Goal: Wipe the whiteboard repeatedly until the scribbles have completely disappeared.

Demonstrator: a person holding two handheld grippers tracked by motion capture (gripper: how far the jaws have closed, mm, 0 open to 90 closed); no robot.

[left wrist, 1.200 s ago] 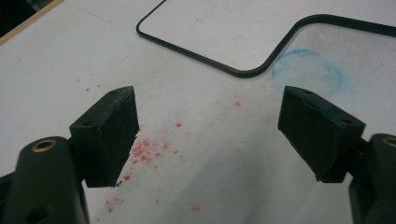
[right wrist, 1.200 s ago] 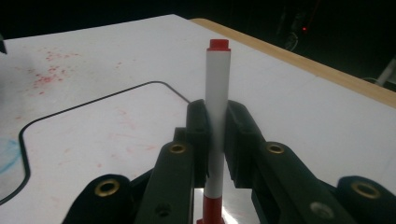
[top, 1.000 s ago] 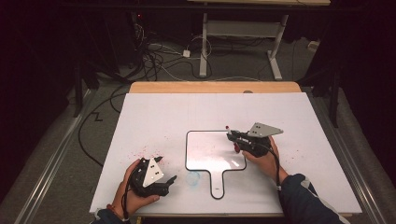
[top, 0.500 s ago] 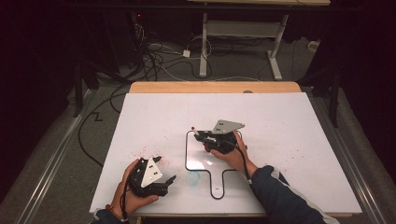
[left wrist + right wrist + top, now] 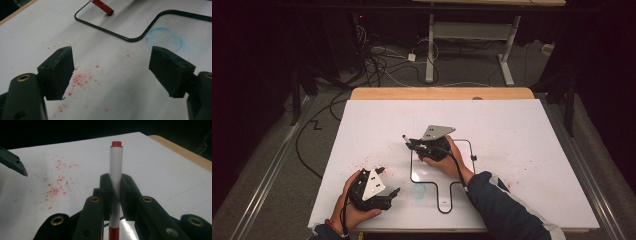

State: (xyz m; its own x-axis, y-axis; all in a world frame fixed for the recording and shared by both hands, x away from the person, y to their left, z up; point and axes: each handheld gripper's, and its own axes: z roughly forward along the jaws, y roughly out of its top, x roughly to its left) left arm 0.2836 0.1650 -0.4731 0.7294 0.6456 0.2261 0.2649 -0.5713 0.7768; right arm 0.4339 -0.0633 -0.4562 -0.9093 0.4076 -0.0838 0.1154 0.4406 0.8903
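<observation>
**Carrying the marker leftward across the outline**

Sliding across the bench now, the right gripper is sitting over the top-left corner of the paddle-shaped black outline, having come over from the outline's right side a sec ago. Jaws are clamped tight on the red-and-white marker, which is standing up between the pads w/ its red end cap on top in the right gripper view. Left gripper is holding its spot near the front-left edge, jaws spread wide, nothing between them, hovering over the red specks; a faint blue smudge is showing by the outline's neck. Reading this as mid-transfer: marker is travelling toward the left gripper's side, prob. heading for a handover or a mark there, not yet delivered.
</observation>
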